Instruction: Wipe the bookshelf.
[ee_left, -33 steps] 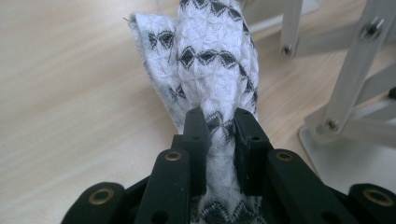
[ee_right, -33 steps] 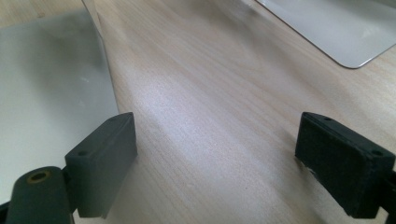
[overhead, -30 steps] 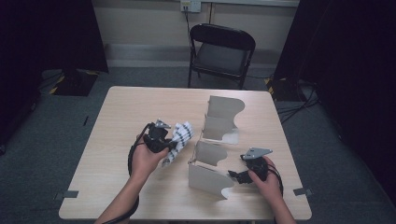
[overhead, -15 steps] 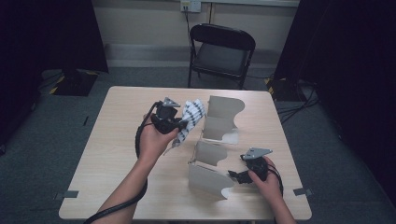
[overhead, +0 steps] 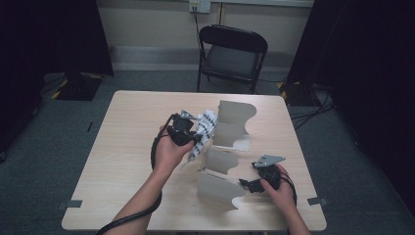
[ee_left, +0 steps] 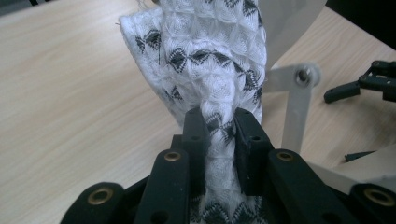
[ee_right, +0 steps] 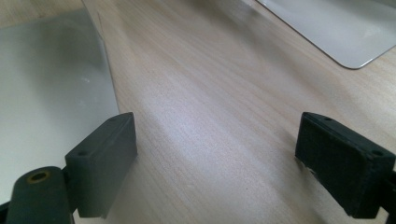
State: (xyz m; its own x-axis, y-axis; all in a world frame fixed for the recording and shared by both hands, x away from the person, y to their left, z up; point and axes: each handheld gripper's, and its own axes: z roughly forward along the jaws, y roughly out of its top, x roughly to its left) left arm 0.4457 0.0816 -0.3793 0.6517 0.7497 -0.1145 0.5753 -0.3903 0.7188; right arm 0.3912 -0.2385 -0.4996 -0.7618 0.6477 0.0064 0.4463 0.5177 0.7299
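Observation:
A white cloth with a black diamond pattern [overhead: 206, 126] hangs bunched from my left gripper [overhead: 195, 134], held above the middle of the table. In the left gripper view the jaws [ee_left: 223, 123] are shut on a twisted fold of the cloth [ee_left: 210, 60]. Just right of it stands a white folding panel stand [overhead: 236, 117], zigzagging toward the front edge. My right gripper [overhead: 247, 185] rests low beside the stand's front panel [overhead: 215, 188]. In the right gripper view its jaws [ee_right: 219, 154] stand wide open over bare wood, with the panel [ee_right: 51, 107] at their left.
The light wooden table [overhead: 122, 147] has free room on its left half. A black folding chair [overhead: 232, 54] stands behind the far edge. Cables trail from both grippers. The right gripper [ee_left: 364, 86] also shows far off in the left gripper view.
My left gripper has lifted the cloth and carried it away from the person toward the stand's back panel. The right gripper has stayed put, still open.

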